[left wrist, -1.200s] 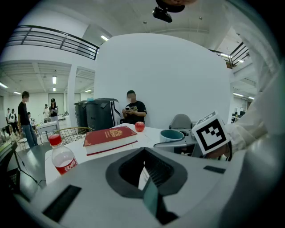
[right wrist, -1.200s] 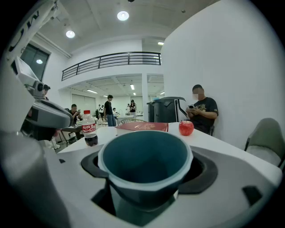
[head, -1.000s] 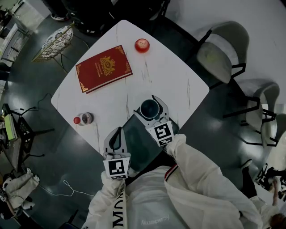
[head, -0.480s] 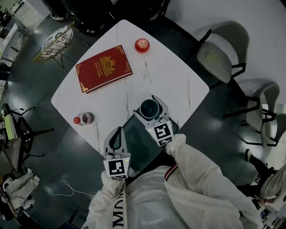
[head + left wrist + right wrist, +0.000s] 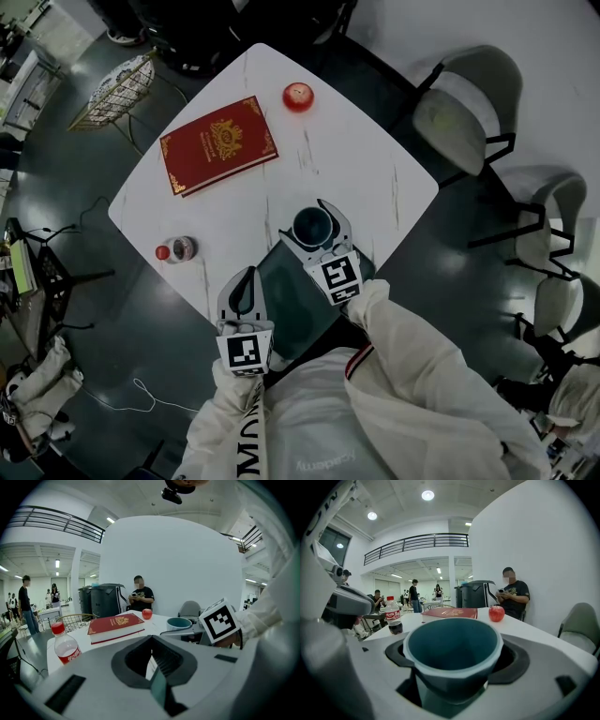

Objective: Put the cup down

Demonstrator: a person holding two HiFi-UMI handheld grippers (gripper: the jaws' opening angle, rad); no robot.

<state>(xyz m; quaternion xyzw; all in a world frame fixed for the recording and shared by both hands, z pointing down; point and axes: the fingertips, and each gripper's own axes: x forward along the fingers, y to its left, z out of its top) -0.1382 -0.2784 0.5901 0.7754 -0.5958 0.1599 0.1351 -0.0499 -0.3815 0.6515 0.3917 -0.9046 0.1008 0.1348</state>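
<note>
From the head view, both white-sleeved arms reached forward from the near side, each gripper pointing away and tilted a little downward. The right gripper (image 5: 307,217) lay over the near corner of the white table (image 5: 375,159), its jaws spread wide around the dark teal cup (image 5: 314,228), one on each side of it. The left gripper (image 5: 247,277) hung to its left at the table's near edge, apart from the cup, with its jaws drawn together on nothing. Each gripper carried a cube with black-and-white square markers, and large dark letters starting "MO" ran down the jacket. Farther off lay a red book (image 5: 217,143) with a gold crest, its wording too small to read. A red apple (image 5: 298,95) sat at the far corner and a red-capped bottle (image 5: 175,249) near the left edge. In the left gripper view the jaws met at their tips, leaving only an empty diamond-shaped hole. Beyond them the bottle stood upright on the left, its red label bearing white print too small to read. The cup sat to the right in the other gripper's jaws, though whether its base touched the table could not be told. In the right gripper view the cup stood upright and empty, filling the gap between the wide jaws, which clasped it below the rim.
</note>
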